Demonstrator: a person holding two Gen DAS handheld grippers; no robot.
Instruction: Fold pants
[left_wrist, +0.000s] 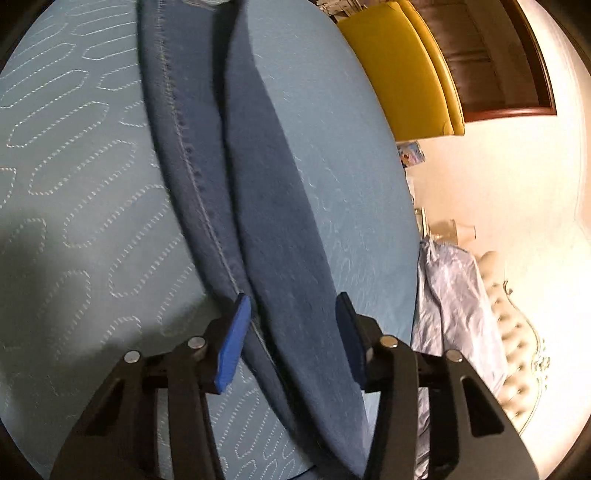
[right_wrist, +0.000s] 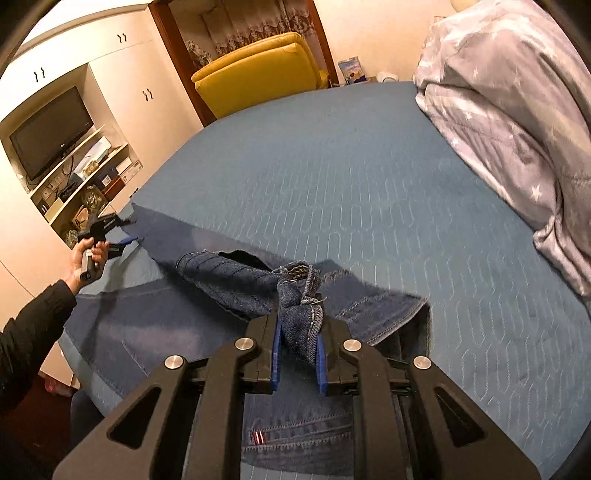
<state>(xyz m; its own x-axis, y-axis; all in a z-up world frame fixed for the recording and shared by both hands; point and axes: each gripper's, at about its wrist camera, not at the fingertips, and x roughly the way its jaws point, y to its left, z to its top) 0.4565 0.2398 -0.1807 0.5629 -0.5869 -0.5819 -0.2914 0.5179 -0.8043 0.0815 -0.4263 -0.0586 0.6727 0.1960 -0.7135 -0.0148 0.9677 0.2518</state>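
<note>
Left gripper (left_wrist: 293, 332) pads apart, straddling dark blue pants (left_wrist: 258, 206) leg on quilted bedspread (left_wrist: 74, 184)

Right black two-finger gripper (right_wrist: 298, 350) clamps bunched denim; left black gripper (left_wrist: 293, 332), jaws apart, straddles fabric, held by a hand (right_wrist: 83, 258).

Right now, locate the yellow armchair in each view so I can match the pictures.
Left wrist view: yellow armchair at upper right, beyond the bed's edge.
Right wrist view: yellow armchair at top centre, past the bed's far edge.
Shared landmark: the blue quilted bedspread.
</note>
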